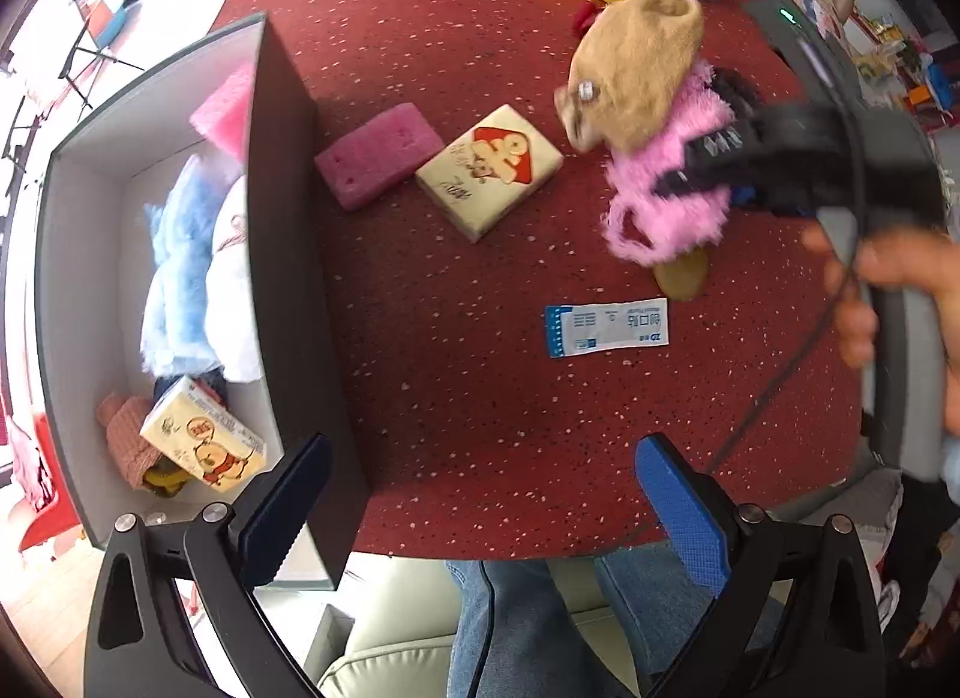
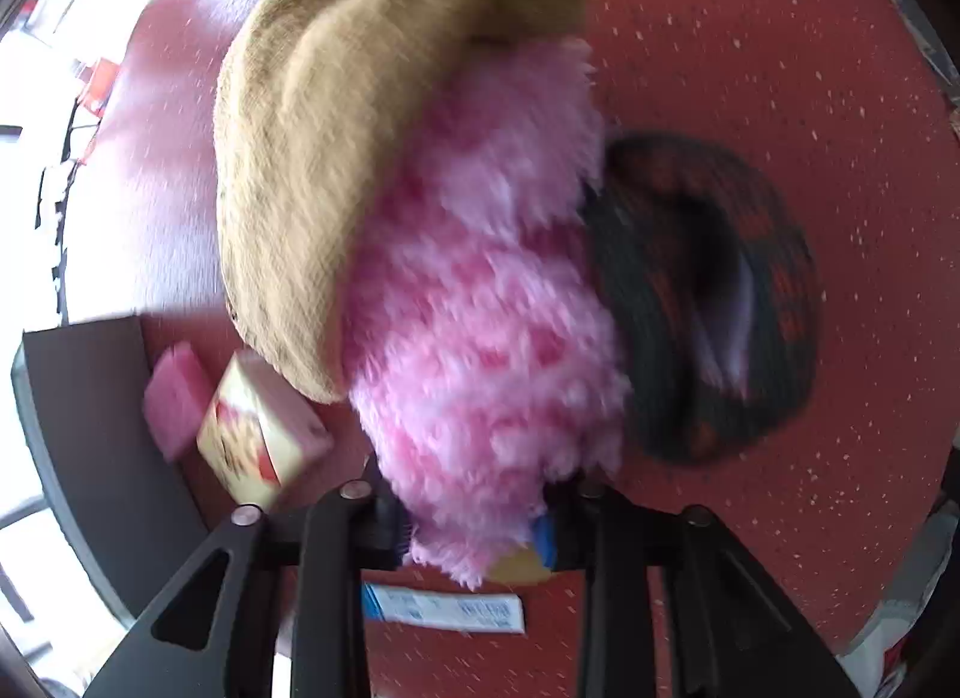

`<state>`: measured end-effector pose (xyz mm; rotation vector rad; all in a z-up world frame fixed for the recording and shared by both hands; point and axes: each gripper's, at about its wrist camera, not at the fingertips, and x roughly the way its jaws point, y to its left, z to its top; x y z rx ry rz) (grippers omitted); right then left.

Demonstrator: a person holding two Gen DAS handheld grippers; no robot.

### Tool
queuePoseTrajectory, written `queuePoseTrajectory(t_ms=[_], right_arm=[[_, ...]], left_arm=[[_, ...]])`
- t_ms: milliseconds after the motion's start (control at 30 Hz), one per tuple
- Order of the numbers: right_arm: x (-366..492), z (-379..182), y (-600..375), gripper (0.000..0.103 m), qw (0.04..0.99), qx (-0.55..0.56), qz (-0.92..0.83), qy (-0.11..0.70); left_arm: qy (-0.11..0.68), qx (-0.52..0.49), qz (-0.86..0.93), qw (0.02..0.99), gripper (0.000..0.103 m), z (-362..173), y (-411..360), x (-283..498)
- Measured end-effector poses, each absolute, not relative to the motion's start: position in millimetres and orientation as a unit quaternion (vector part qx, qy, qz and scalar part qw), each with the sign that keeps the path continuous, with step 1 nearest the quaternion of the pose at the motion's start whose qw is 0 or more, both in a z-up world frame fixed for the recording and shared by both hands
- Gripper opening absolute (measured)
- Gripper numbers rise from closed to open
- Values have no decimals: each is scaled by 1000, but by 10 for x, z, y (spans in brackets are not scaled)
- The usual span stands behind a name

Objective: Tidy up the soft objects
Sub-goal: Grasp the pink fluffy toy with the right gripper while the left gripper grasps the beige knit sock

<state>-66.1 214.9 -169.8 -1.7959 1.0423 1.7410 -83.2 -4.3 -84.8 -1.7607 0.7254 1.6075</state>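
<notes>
1. The table (image 1: 480,338), red and speckled, is filling the left wrist view, with loose things spreading across its upper half.
2. The box (image 1: 78,302) is sitting at nine o'clock on the table, open-topped, already holding a blue fluffy thing (image 1: 174,278), pink foam and a small carton (image 1: 201,437).
3. The plush toy (image 1: 636,92), tan with a pink fluffy body (image 1: 660,200), is sitting at two o'clock. It's the task's thing right now.
4. The right gripper (image 1: 699,158) is reaching in from three o'clock, a hand (image 1: 900,302) steering it, and its jaws are closing tight on the pink fur. In the right wrist view (image 2: 480,536) the fur is bulging out between the pads, so the toy is held.
5. The left gripper (image 1: 486,509) is hanging wide open at six o'clock, holding nothing, pointing down at bare table.
6. The tissue pack (image 1: 489,170) and the sponge (image 1: 378,155) are lying near twelve o'clock of centre, between box and toy; a flat packet (image 1: 606,329) is lying at four o'clock.
7. Step in hand, as I'm reading it: the pick-up of the toy. The next move is calling for a lift clear of the tissue pack, a carry toward nine o'clock over the box wall, then a release inside. The fur grip is looking shallow, so the toy may be slipping on the way.
</notes>
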Motion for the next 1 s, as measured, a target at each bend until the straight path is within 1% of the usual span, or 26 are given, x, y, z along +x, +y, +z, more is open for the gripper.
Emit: queuePoseTrajectory(t_ms=[167,333,367,400,433,467,633,733,800,833,933,1000], right_arm=[[-163,-1593,2171,28,186,-655,630,373],[502,-1477,2236,28,202,-647,624,390],[622,-1452,2269,34,207,-641,624,397],[737,-1446,2306,60,210,-635,622,407],[835,-1463,2331,76,207,-632,616,423],[1039,-1570,2323,88,204,-634,603,439],[1348,-1625,2396,88,241,-624,581,464],[1516,-1607,2418,88,252,-622,579,463],[1659,-1598,2449,88,260,-622,582,455],[1670,-1586,2458,88,263,-621,584,451],[1696,-1490,2359,88,265,-615,598,440],[1608,-1393,2485,88,254,-605,617,435]], left_arm=[[285,-669,600,333,102,-928,144,-724],[276,-674,594,342,102,-1000,368,-621],[271,-675,593,345,102,-1007,433,-604],[267,-675,592,349,102,-1019,515,-584],[263,-673,594,354,102,-1030,600,-568],[260,-669,598,357,102,-1040,699,-551],[239,-653,618,368,102,-1161,1207,-520],[235,-645,634,356,102,-1361,1408,-568],[245,-652,646,313,102,-1485,1363,-683],[234,-663,646,297,102,-1541,1267,-756],[218,-689,638,266,102,-1653,1005,-886],[219,-692,638,257,102,-1677,901,-918]])
